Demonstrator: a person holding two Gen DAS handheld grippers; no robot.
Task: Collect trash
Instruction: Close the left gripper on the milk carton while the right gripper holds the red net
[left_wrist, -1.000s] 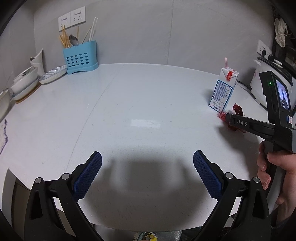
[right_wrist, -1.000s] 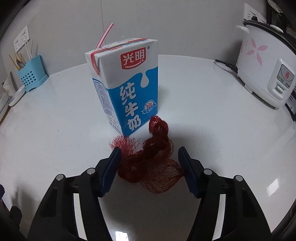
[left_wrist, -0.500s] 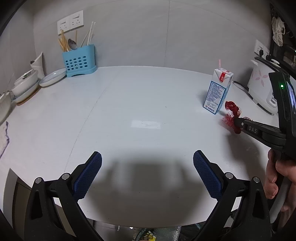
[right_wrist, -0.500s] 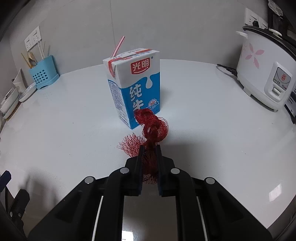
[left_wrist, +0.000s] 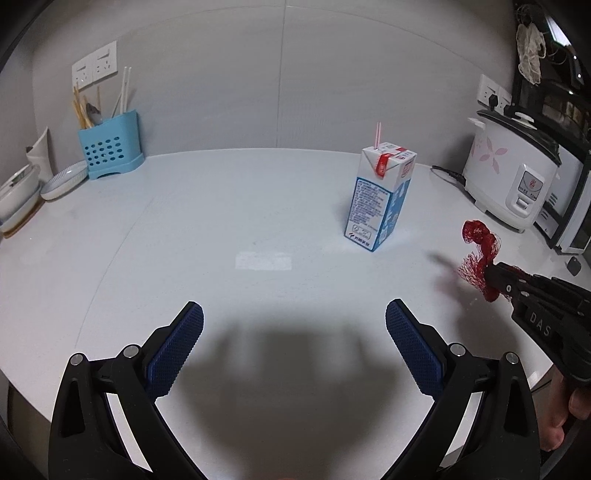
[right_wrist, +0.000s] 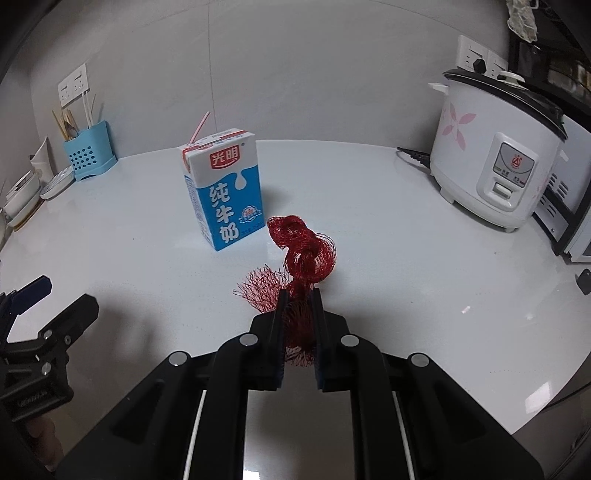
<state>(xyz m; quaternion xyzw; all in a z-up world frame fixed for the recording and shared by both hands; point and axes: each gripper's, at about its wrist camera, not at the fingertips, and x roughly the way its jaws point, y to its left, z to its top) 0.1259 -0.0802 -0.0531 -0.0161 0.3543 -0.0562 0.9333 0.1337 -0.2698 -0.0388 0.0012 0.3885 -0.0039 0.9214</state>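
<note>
Right gripper (right_wrist: 298, 299) is squeezing the crumpled red net bag (right_wrist: 303, 247), holding it off the white table (right_wrist: 369, 206). Left gripper (left_wrist: 294, 325) is hanging wide apart, holding nothing. Blue-and-white milk carton (right_wrist: 225, 188) is standing just ahead, waiting.

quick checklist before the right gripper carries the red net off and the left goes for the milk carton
1. Red mesh net pinched between right gripper fingers: ok.
2. Net lifted clear of the counter: ok.
3. Left gripper open and holding nothing: ok.
4. Milk carton upright, straw in, apart from the net: ok.
5. Trash bin location: cannot tell, none in view.
6. Carton empty or full: cannot tell.
</note>
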